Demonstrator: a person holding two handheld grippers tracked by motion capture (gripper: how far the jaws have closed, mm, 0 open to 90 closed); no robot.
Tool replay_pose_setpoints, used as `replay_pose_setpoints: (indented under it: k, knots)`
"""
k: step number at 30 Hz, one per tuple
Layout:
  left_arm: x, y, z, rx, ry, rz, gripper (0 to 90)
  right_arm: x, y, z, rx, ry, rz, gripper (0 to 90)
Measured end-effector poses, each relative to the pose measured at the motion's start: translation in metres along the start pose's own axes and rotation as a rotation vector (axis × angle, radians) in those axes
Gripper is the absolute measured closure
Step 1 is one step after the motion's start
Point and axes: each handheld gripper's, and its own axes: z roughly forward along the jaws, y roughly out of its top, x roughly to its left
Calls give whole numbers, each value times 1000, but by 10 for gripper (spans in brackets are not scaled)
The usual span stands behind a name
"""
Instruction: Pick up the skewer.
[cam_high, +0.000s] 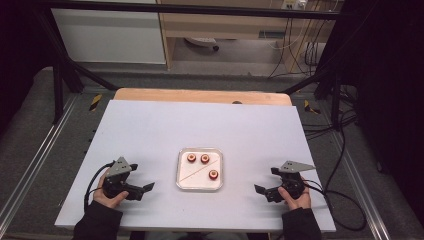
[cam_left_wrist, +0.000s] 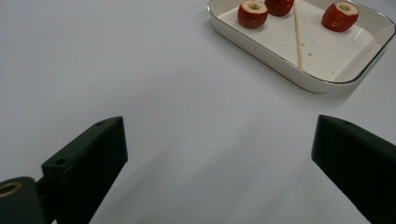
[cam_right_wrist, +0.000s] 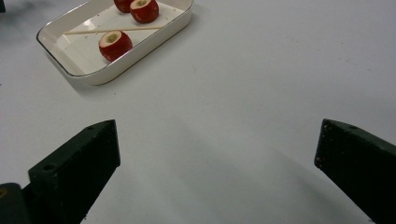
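i see a white tray (cam_high: 218, 170) near the middle of a pale table top (cam_high: 150, 130), and i use it as my landmark. inside the tray lie three red cored fruits (cam_high: 205, 159) and a thin wooden skewer (cam_high: 197, 172); two fruits sit side by side on the far side of the skewer, the third on the near side, toward the tray's right edge. the skewer lies diagonally across the tray floor. my left gripper (cam_high: 142, 190) rests on the table well to the left of the tray, jaws spread wide with nothing between them. my right gripper (cam_high: 262, 191) sits well to the right of the tray, jaws likewise wide apart and empty. both point inward toward the tray.
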Motion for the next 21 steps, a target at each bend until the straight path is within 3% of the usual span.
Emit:
replay_pose_setpoints:
  k: [21]
  knots:
    - [-7, 9, 4, 13, 2, 3, 33, 1, 0, -1, -8, 11, -1, 6]
